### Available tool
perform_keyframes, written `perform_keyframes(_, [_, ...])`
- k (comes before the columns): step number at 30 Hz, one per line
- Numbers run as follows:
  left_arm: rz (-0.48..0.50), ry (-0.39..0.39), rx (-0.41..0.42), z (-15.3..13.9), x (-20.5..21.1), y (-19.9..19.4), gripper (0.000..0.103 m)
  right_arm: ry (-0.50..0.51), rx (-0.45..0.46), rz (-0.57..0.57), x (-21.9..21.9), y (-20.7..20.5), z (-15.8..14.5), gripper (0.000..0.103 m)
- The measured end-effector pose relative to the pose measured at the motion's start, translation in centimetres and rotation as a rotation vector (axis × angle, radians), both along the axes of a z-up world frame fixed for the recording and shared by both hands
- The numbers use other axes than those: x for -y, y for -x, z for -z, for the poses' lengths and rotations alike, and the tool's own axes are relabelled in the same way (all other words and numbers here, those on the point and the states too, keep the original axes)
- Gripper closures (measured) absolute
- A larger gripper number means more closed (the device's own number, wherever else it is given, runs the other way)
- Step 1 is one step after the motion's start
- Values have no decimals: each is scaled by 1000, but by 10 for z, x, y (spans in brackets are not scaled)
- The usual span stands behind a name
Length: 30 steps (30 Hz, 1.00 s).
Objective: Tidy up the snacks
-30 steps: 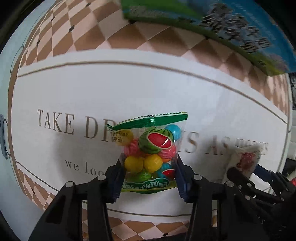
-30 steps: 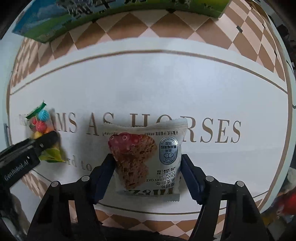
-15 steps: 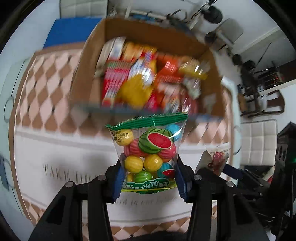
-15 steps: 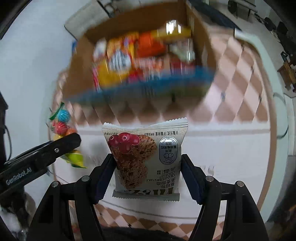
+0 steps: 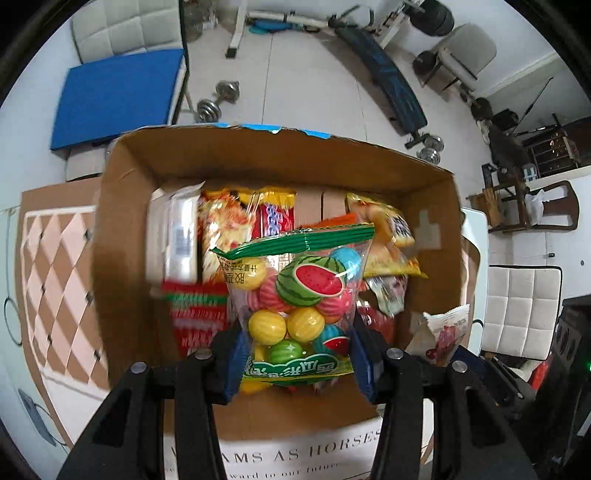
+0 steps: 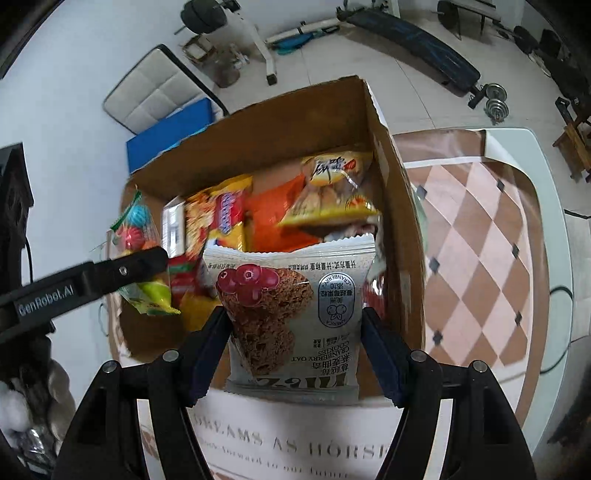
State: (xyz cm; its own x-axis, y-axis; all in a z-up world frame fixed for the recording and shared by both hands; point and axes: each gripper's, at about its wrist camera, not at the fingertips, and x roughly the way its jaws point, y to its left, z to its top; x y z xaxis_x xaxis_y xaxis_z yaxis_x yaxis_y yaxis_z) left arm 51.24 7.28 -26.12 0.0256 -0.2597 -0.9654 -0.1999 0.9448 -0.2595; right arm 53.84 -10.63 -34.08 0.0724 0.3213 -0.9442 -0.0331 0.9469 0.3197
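My left gripper (image 5: 295,354) is shut on a clear bag of watermelon gum balls (image 5: 299,302) and holds it over the open cardboard box (image 5: 258,162). My right gripper (image 6: 295,343) is shut on a grey cranberry oat cookie pack (image 6: 295,314), held above the box (image 6: 295,122) at its near right side. The box holds several snack packs: yellow, orange and red bags. The left gripper and its gum bag (image 6: 136,229) show at the left of the right wrist view. The cookie pack (image 5: 447,328) shows at the right of the left wrist view.
The box stands on a table with a checkered cloth (image 6: 480,258) printed with lettering (image 5: 295,454). Beyond the table are white chairs (image 5: 517,306), a blue mat (image 5: 118,92), dumbbells (image 5: 218,99) and a weight bench (image 6: 413,33) on the floor.
Both grippers rose from the tablecloth with their packs and moved forward; they now hang over the open box, which fills both views.
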Motion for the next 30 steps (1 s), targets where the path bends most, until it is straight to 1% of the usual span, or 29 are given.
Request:
perform_keyframes(2, [4, 4, -27, 13, -2, -14, 57, 15, -19, -2, -5, -14, 15, 29])
perform_keyframes(5, [10, 1, -63, 31, -5, -29, 57, 29, -36, -10, -12, -24, 30, 29])
perform_keyframes(10, [47, 18, -131, 59, -5, -45, 57, 49, -55, -20, -21, -39, 49, 29])
perform_keyframes(11, [48, 16, -145, 66, -5, -46, 57, 45, -68, -25, -23, -42, 53, 28])
perform_keyframes(12, [48, 20, -155, 70, -6, -47, 57, 64, -84, -29, -25, -44, 57, 28])
perform_keyframes(13, [48, 23, -162, 72, -7, -47, 56, 76, -92, -35, -28, -45, 59, 28])
perform_keyframes(14, [46, 21, -166, 75, -7, -47, 51, 73, -97, -44, -31, -47, 61, 27])
perform_keyframes(15, [44, 16, -164, 75, -8, -47, 47, 70, -99, -51, -34, -48, 61, 20])
perform_keyframes(16, [40, 10, -161, 75, -9, -48, 31, 75, -98, -52, -37, -50, 61, 14])
perform_keyframes(17, [32, 8, -159, 74, -11, -48, 17, 82, -94, -52, -39, -51, 60, 13])
perform_keyframes(18, [24, 7, -154, 72, -13, -48, 14, 88, -90, -51, -41, -51, 58, 13])
perform_keyframes(24, [6, 12, -111, 57, -21, -46, 13, 118, -68, -50, -42, -47, 49, 12])
perform_keyframes(30, [-4, 0, -43, 30, -27, -26, 13, 143, -31, -45, -37, -21, 25, 10])
